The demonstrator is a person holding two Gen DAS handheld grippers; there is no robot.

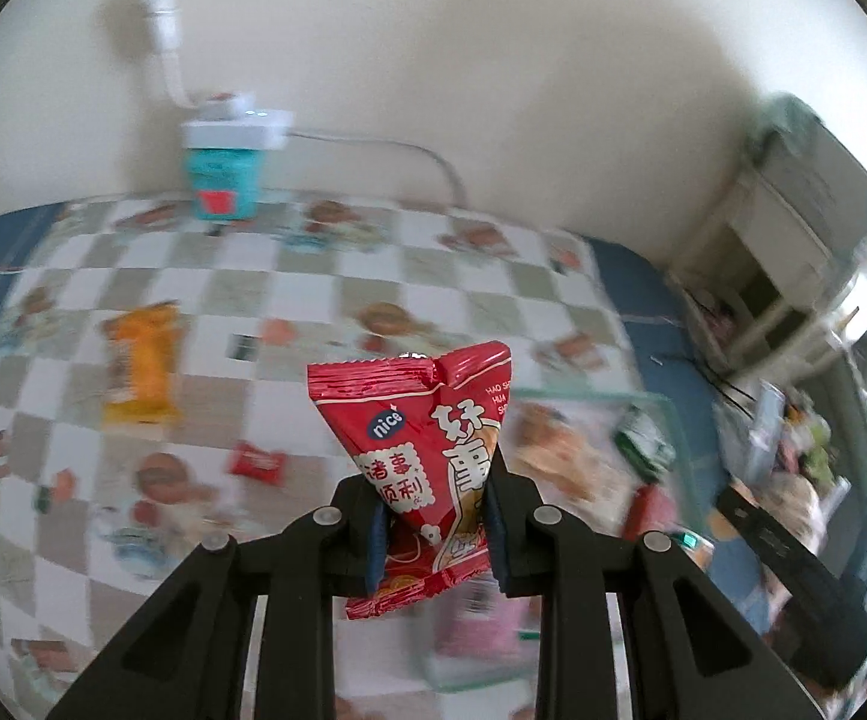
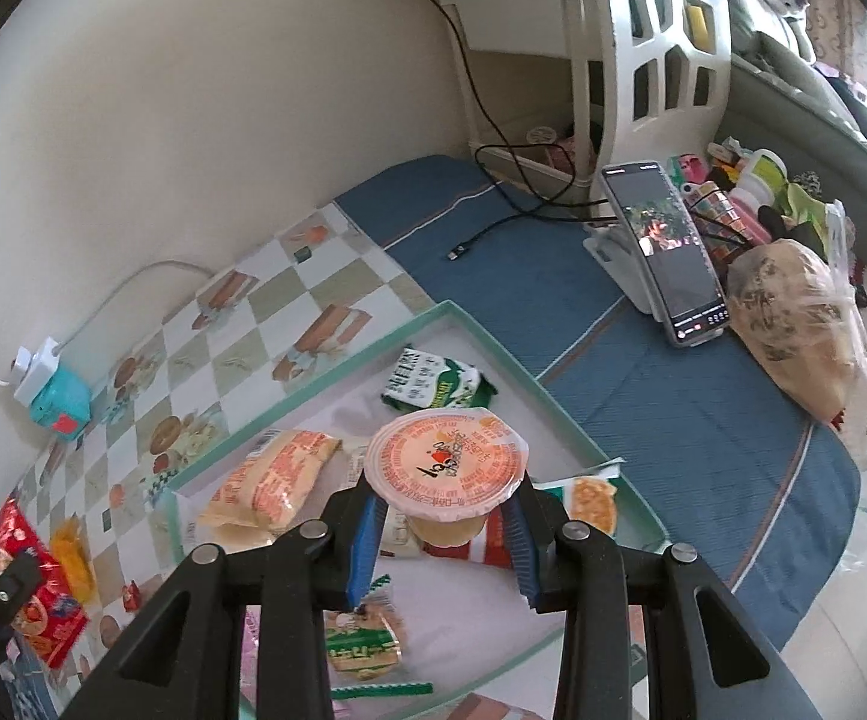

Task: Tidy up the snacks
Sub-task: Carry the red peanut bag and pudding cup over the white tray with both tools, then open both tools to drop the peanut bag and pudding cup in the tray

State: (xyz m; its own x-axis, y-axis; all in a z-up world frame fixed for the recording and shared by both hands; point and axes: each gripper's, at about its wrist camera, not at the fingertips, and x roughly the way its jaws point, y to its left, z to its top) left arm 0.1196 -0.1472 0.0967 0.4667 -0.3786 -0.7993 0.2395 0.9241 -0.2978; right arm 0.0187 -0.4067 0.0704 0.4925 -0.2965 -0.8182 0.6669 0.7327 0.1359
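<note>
Left tool (image 1: 436,531) clamps red snack packet (image 1: 418,438).

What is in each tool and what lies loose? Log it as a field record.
left tool: shut on red packet
right tool: shut on jelly cup, held above tray
in tray: green packet, pale orange packet, other wrapped snacks
loose on checked cloth: orange packet, small red candy
by wall: power strip on teal box
beside tray: phone on stand
</note>
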